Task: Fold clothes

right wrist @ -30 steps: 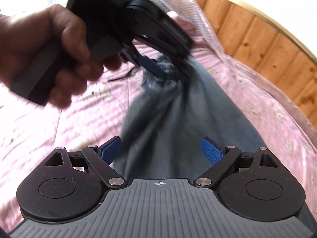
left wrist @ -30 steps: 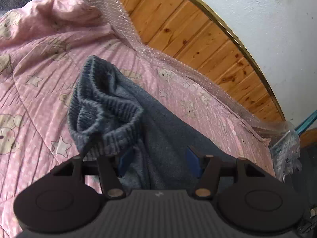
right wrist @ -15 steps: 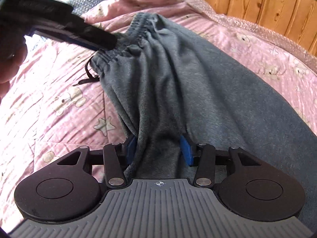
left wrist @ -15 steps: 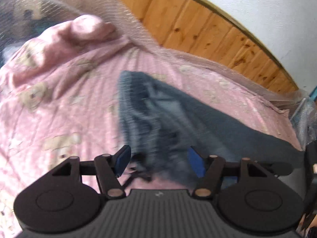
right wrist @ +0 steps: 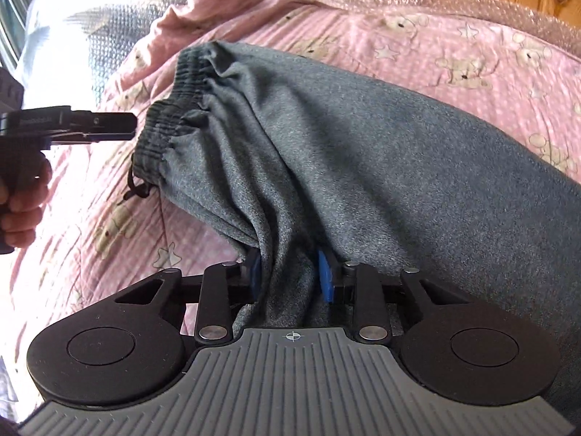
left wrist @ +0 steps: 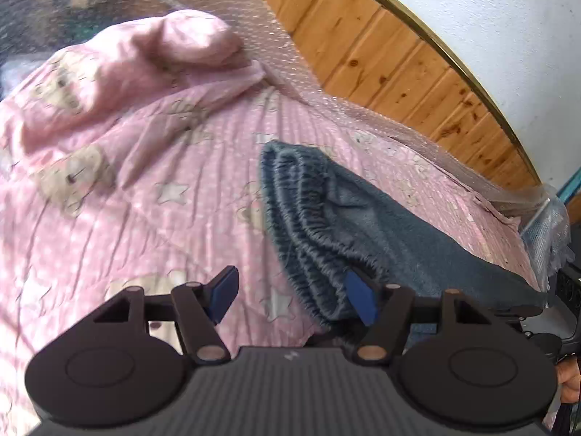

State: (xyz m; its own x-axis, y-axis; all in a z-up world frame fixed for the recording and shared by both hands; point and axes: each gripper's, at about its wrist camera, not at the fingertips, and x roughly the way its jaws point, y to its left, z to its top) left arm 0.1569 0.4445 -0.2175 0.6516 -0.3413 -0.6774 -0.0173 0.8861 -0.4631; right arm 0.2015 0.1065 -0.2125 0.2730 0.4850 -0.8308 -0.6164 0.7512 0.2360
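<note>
My right gripper (right wrist: 290, 276) has its blue fingers (right wrist: 324, 277) clenched on a bunched fold of the dark grey fleece sweatpants (right wrist: 363, 152), which lie across the pink bear-print quilt (right wrist: 472, 51). My left gripper (left wrist: 290, 292) hangs with fingers spread, grasping nothing, just beside the ribbed elastic waistband (left wrist: 308, 218).

This was a home bedroom. A pink bear-print quilt (left wrist: 152, 196) covered the bed. Wood panelling (left wrist: 381, 58) lined the far wall.
</note>
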